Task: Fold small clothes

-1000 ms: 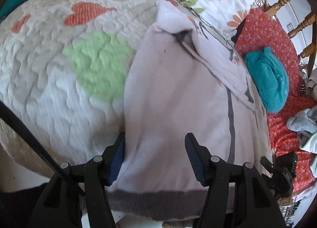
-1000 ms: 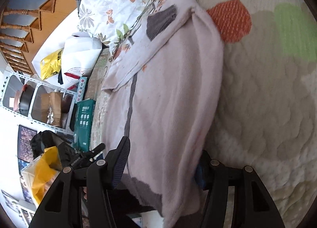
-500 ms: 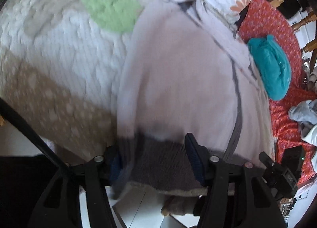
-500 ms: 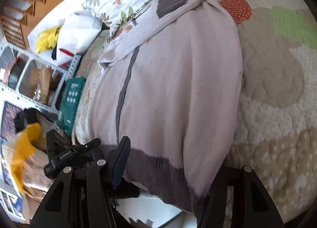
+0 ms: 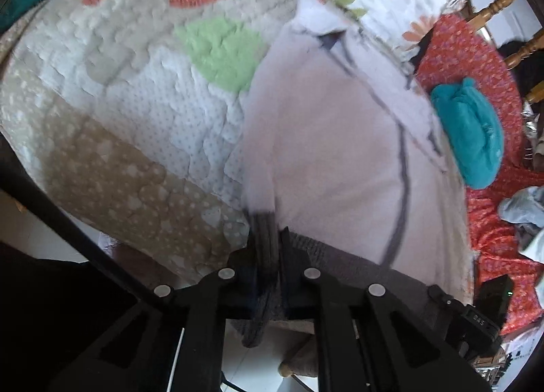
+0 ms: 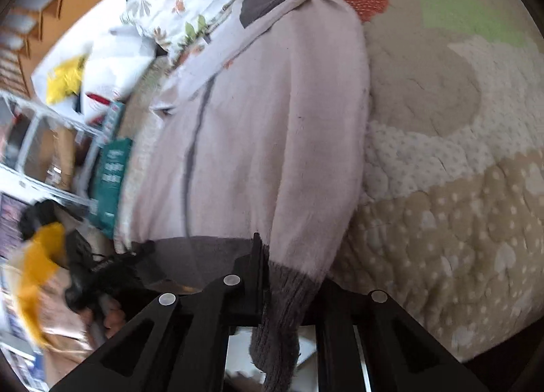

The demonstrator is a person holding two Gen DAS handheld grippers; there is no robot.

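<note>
A pale pink fleece garment point(image 5: 333, 140) with a dark grey ribbed hem and a grey stripe lies spread on a quilted bed cover point(image 5: 136, 113). It also shows in the right wrist view point(image 6: 272, 126). My left gripper point(image 5: 268, 245) is shut on the grey hem at one bottom corner. My right gripper point(image 6: 272, 266) is shut on the grey hem point(image 6: 285, 303) at the other bottom corner, where the hem hangs over the bed's edge.
A teal folded cloth point(image 5: 469, 133) lies on a red patterned sheet point(image 5: 493, 239) beside the garment. A floral pillow point(image 6: 190, 0) is at its far end. Shelves, a green box point(image 6: 112, 184) and bags point(image 6: 68, 75) stand beside the bed.
Both grippers slid back down the garment to its grey hem and closed on it, one at each bottom corner. The garment has been drawn toward the bed's edge.
</note>
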